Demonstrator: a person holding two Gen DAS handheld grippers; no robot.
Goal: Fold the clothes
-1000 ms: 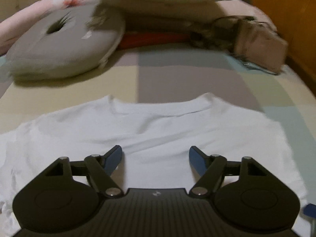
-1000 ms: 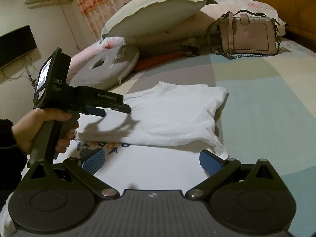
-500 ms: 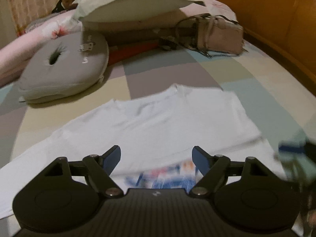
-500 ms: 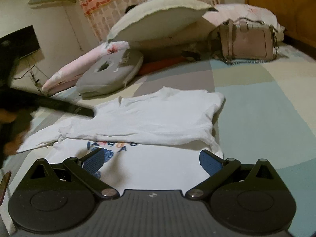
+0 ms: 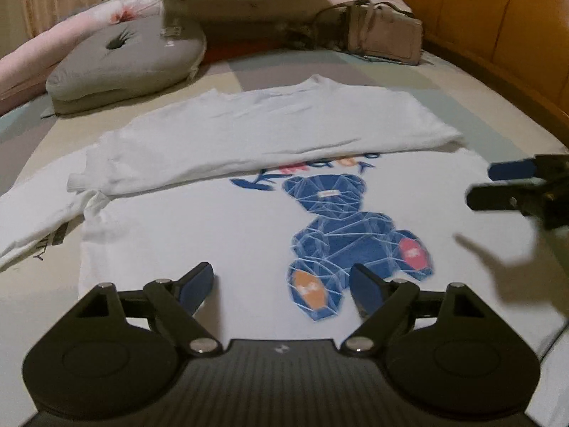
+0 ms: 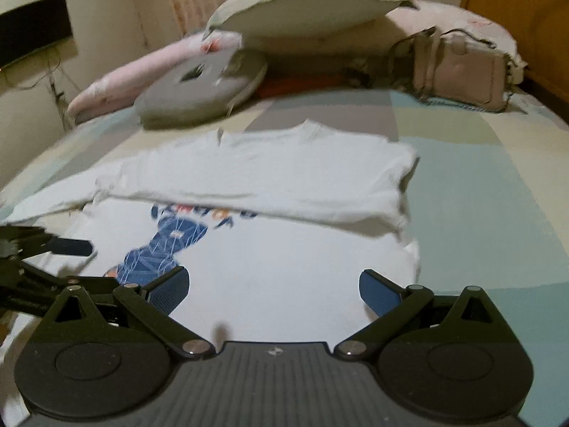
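Newly exposed — blue bear print on white shirt, lettering unreadable

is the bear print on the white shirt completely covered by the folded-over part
No: in the left wrist view the blue bear print lies in plain sight on the white shirt, below the folded-over part, which covers only the lettering's top.

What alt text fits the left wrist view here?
A white T-shirt with a blue bear print lies on a bed, its top part folded down. The left tongs are opening, nothing between them; the right tongs enter at right.
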